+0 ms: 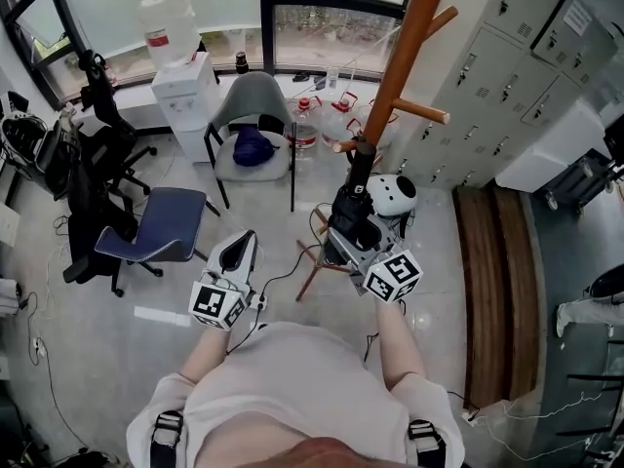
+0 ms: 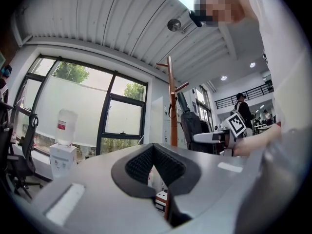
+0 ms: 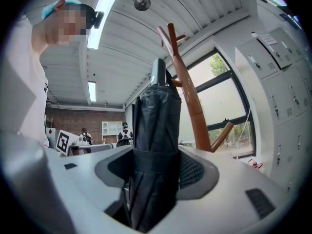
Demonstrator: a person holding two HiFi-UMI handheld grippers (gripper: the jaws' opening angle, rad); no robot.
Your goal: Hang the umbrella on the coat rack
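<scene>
A wooden coat rack point(image 1: 408, 39) rises at the upper right, with short pegs point(image 1: 421, 112) sticking out of its pole. My right gripper point(image 1: 348, 227) is shut on a folded black umbrella point(image 1: 355, 195). It holds the umbrella upright just in front of the pole, and the umbrella's top end is close under a lower peg. In the right gripper view the umbrella point(image 3: 156, 130) fills the gap between the jaws of the right gripper point(image 3: 156, 172), with the coat rack point(image 3: 191, 101) behind it. My left gripper point(image 1: 244, 244) hangs lower left, away from the rack. In its own view the left gripper point(image 2: 154, 164) is shut on nothing.
A white helmet point(image 1: 392, 195) lies right of the umbrella near the rack's foot. A grey chair point(image 1: 255, 105), a water dispenser point(image 1: 181, 71) and water bottles point(image 1: 303, 125) stand by the window. A blue office chair point(image 1: 161, 226) is at the left. Grey lockers point(image 1: 526, 57) line the right wall.
</scene>
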